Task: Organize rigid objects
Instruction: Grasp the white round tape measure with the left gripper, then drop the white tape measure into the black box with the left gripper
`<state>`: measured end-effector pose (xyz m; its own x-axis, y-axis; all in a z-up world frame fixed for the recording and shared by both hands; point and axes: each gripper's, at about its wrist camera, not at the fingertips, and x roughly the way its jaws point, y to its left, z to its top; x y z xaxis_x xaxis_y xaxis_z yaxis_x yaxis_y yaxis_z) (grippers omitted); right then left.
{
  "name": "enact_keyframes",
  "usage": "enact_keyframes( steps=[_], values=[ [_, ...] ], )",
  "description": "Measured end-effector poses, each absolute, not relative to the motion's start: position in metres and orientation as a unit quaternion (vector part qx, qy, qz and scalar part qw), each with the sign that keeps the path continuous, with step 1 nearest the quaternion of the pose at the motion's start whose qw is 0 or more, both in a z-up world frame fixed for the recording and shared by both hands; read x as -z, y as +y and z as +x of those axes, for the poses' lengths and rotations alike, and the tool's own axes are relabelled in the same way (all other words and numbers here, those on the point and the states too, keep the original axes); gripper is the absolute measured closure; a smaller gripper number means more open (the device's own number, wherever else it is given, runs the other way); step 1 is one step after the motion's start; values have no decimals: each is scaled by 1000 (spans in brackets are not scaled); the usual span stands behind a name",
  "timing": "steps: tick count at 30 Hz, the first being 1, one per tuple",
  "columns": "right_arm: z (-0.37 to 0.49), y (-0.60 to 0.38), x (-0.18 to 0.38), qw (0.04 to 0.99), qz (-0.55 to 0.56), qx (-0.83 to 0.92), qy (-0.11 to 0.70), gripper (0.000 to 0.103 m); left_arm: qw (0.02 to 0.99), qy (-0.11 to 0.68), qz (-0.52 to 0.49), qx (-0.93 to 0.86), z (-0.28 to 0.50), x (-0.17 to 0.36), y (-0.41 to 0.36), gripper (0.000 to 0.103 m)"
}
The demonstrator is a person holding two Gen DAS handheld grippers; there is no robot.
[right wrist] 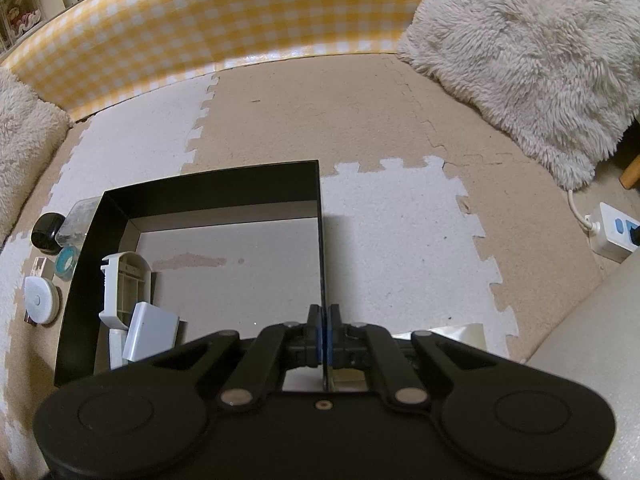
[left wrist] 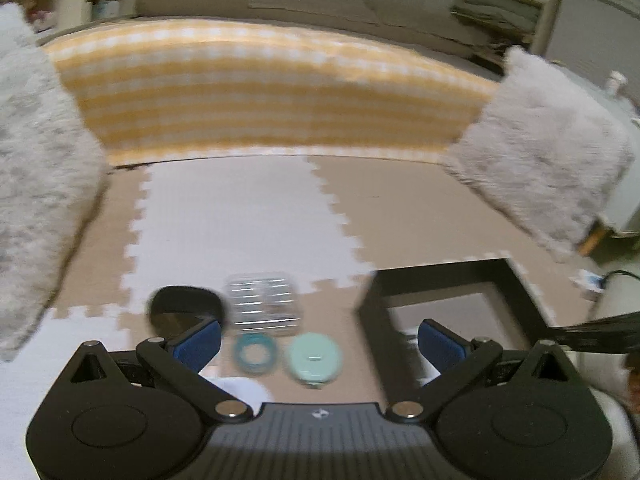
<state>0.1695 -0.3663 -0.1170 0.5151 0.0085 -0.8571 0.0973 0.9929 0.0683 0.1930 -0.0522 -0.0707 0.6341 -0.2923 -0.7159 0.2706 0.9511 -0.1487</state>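
Dim, warm indoor light. The left wrist view is smeared by motion blur; the right wrist view is sharp. Both bow strongly at the edges, with dark corners. The black box casts a soft shadow inside.

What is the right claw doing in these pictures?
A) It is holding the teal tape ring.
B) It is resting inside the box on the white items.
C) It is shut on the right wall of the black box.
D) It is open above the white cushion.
C: in the right wrist view the right claw is shut, its pads pressing both sides of the thin right wall of the black box.
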Motion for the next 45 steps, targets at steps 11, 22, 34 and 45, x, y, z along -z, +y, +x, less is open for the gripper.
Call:
enact_keyframes(
  steps=[11, 22, 34, 45],
  values=[
    [169, -366, 117, 869, 55, 25, 492, 100, 877, 456, 9, 150, 209, 102, -26, 35],
    [169, -365, 117, 869, 56, 26, 492, 100, 860, 469, 128, 156, 199, 128, -51, 63],
    [168, -365, 117, 869, 57, 25, 492, 100, 854, 468, 187, 129, 191, 144, -67, 42],
    [169, -366, 117, 868, 56, 25, 492, 100, 859, 465, 168, 133, 193, 144, -70, 47]
  ],
)
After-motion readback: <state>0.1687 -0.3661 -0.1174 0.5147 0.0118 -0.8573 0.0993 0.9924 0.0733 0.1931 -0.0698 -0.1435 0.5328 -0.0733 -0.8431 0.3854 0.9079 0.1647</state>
